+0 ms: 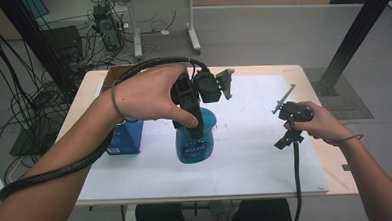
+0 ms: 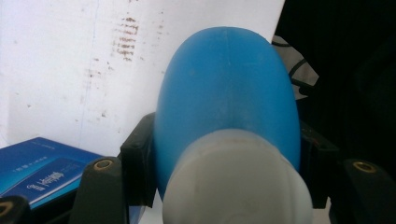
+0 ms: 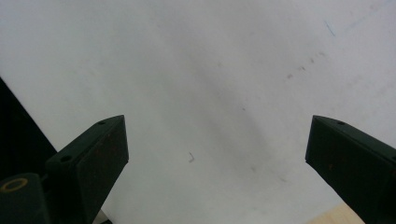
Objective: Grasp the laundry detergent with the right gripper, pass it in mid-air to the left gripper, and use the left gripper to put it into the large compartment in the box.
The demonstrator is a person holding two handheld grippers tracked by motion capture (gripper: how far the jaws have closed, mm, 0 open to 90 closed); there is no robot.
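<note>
A blue plastic bottle (image 1: pixel 195 143) with a printed label is at the centre left of the white sheet (image 1: pixel 256 153). My left gripper (image 1: pixel 190 121) comes down on it from above, and its black jaws are shut on its sides. In the left gripper view the blue bottle (image 2: pixel 229 84) sits between the pads of my left gripper (image 2: pixel 229 158), with its white cap (image 2: pixel 238 186) nearest the camera. Whether the bottle rests on the sheet I cannot tell. My right gripper (image 1: pixel 286 138) hangs over the sheet's right side. In the right gripper view, my right gripper (image 3: pixel 219 154) stands open with nothing between its jaws.
A blue box (image 1: pixel 126 136) (image 2: pixel 42 172) stands just left of the bottle. A cardboard box (image 1: pixel 119 71) sits at the table's back left corner. The wooden table edge (image 1: pixel 336 164) runs along the right of the sheet. Cables and desk legs are on the floor beyond.
</note>
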